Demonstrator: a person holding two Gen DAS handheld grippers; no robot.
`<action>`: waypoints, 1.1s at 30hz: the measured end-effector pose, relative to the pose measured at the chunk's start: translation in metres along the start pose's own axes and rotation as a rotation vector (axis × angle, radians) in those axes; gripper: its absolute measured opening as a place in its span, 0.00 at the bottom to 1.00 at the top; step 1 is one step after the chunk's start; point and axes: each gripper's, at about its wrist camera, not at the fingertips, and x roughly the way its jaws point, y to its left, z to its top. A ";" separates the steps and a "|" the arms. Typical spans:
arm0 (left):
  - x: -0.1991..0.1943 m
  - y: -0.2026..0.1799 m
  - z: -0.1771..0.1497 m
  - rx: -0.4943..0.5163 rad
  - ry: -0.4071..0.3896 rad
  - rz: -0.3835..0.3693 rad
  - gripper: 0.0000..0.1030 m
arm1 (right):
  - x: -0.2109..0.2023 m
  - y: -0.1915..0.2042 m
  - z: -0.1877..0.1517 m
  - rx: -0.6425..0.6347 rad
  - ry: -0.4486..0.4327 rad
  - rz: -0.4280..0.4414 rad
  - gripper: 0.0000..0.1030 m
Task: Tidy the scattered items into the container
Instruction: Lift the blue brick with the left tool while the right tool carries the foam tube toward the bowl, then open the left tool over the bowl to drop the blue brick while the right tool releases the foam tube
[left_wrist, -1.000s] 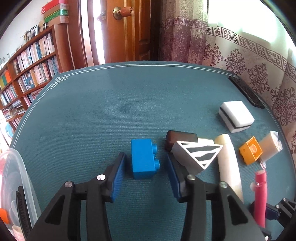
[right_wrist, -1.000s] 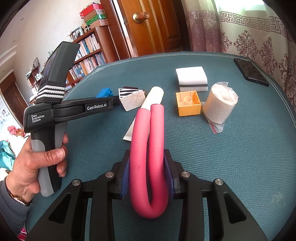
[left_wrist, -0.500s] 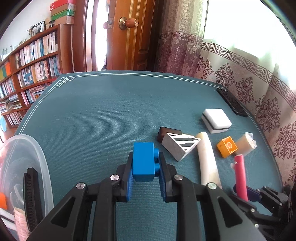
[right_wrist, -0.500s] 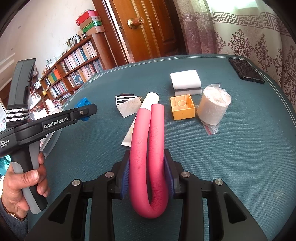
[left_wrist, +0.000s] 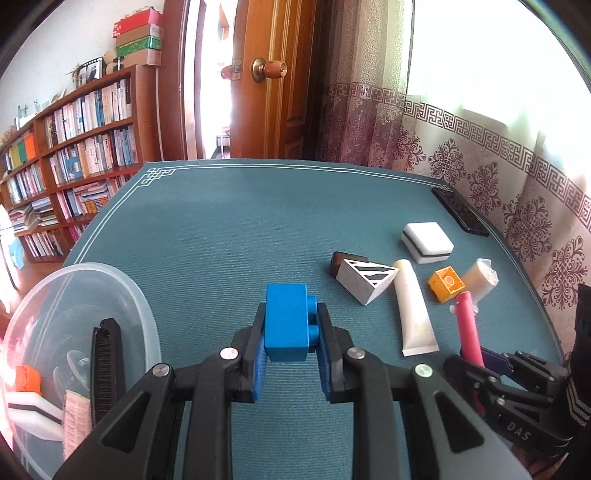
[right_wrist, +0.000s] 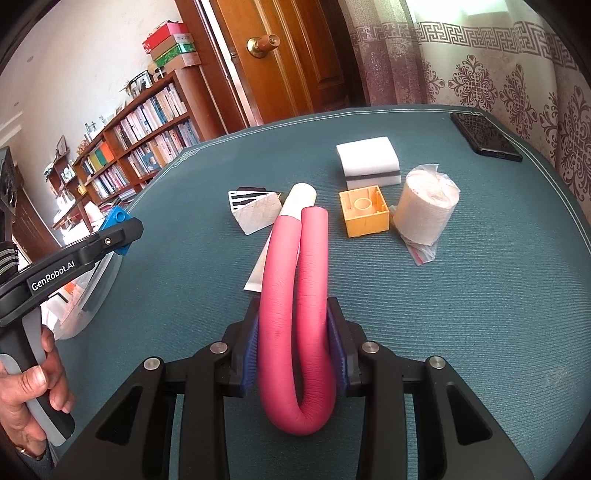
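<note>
My left gripper (left_wrist: 291, 343) is shut on a blue toy brick (left_wrist: 287, 325) and holds it above the teal mat. The clear plastic container (left_wrist: 144, 314) sits at the lower left and holds a black comb (left_wrist: 105, 369), an orange block and a sponge. My right gripper (right_wrist: 295, 350) is shut on a folded pink foam tube (right_wrist: 295, 295). In the right wrist view the left gripper (right_wrist: 122, 232) with the blue brick (right_wrist: 114, 218) hangs at the left, over the container (right_wrist: 99, 280).
On the mat lie a striped white wedge (left_wrist: 365, 278), a brown block (left_wrist: 338, 260), a white tube (left_wrist: 413, 310), an orange brick (right_wrist: 364, 210), a wrapped roll (right_wrist: 426, 206), a white sponge (right_wrist: 367, 160) and a black phone (right_wrist: 484, 136). A bookshelf and door stand behind.
My left gripper shut on the blue brick, lifted it off the mat and moved left toward the container. The right gripper keeps the pink tube and has barely moved.
</note>
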 end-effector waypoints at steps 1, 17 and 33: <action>-0.003 0.004 0.000 -0.003 -0.004 0.006 0.25 | 0.000 0.004 0.001 -0.008 0.001 0.002 0.35; -0.040 0.098 -0.015 -0.132 -0.042 0.107 0.25 | 0.004 0.090 0.022 -0.083 0.020 0.115 0.35; -0.046 0.167 -0.024 -0.225 -0.051 0.180 0.25 | 0.040 0.198 0.049 -0.161 0.028 0.262 0.35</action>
